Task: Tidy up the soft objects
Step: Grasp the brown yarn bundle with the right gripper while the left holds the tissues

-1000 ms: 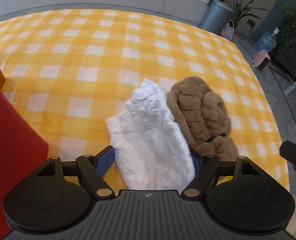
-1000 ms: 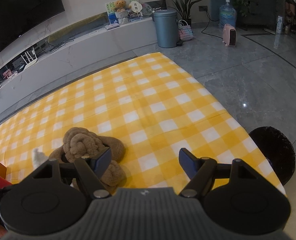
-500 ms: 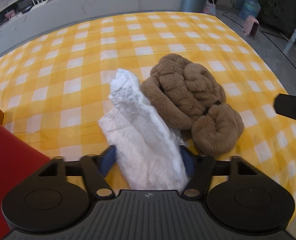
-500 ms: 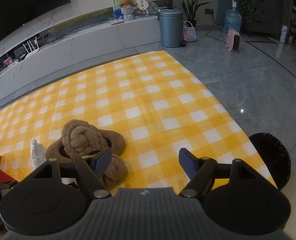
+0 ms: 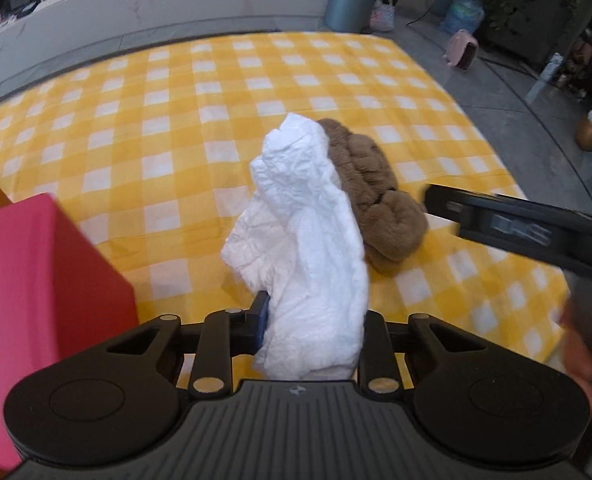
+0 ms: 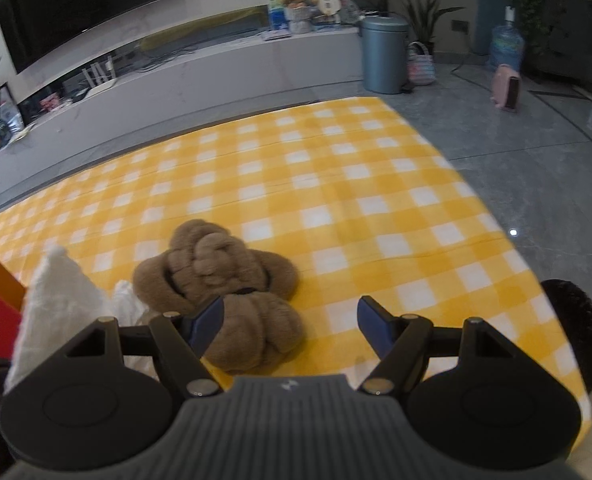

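The left gripper (image 5: 309,320) pointed steeply down, its fingers closing on a crinkled white cloth (image 5: 307,236) lifted off the yellow checked blanket (image 5: 216,92). The right gripper (image 6: 290,322) angled down with fingers wide, empty, just above the plush brown knotted cushion (image 6: 224,284) lying on the blanket.

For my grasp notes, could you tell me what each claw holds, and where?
Left claw, closing, grips the white cloth by its near end; right claw holds nothing.
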{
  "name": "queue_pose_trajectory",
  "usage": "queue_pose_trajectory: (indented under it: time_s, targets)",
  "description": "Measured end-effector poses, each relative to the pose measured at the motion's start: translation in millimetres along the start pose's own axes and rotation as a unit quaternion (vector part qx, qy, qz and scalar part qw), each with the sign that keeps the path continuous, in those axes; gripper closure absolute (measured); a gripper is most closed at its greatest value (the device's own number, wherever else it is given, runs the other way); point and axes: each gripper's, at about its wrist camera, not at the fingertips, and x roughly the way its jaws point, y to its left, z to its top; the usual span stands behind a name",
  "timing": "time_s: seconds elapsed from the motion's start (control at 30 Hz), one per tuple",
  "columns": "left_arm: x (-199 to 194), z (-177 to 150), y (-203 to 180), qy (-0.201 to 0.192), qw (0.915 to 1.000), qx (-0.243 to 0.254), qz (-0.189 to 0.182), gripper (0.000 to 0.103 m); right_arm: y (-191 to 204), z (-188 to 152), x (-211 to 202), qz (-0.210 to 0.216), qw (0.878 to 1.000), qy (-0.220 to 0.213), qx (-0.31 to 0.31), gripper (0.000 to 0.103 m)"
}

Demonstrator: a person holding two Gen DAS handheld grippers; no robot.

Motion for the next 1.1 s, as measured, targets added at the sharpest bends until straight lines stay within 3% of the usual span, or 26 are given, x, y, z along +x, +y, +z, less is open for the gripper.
queue_pose_trajectory:
  time_s: [0.07,0.27,0.63,0.73,0.9,1.1]
  targets:
    - [-12,-7,3,-0.008,0.9999,0.004,-0.005,0.074,7,-1,5,0.011,1.000,0.000,-0.004,0.021]
    - [-37,-25,11,-0.039,0.9989,0.007,-0.026,0.074,39,-8,24,0.036,0.997,0.015,-0.061,0.021]
    - [-49,-32,24,-0.080,0.9947,-0.001,-0.065,0.074,56,-18,64,-0.018,0.993,0.049,-0.107,0.026]
    - [-51,-34,24,-0.083,0.9935,0.014,-0.077,0.074,59,-20,65,-0.019,0.992,0.043,-0.116,0.028]
    - [-54,-38,19,-0.089,0.9912,0.036,-0.091,0.074,52,-19,61,-0.007,0.996,0.053,-0.077,0.047]
    - [-54,-36,13,-0.088,0.9914,0.044,-0.086,0.074,48,-16,51,-0.010,0.997,0.045,-0.063,0.055]
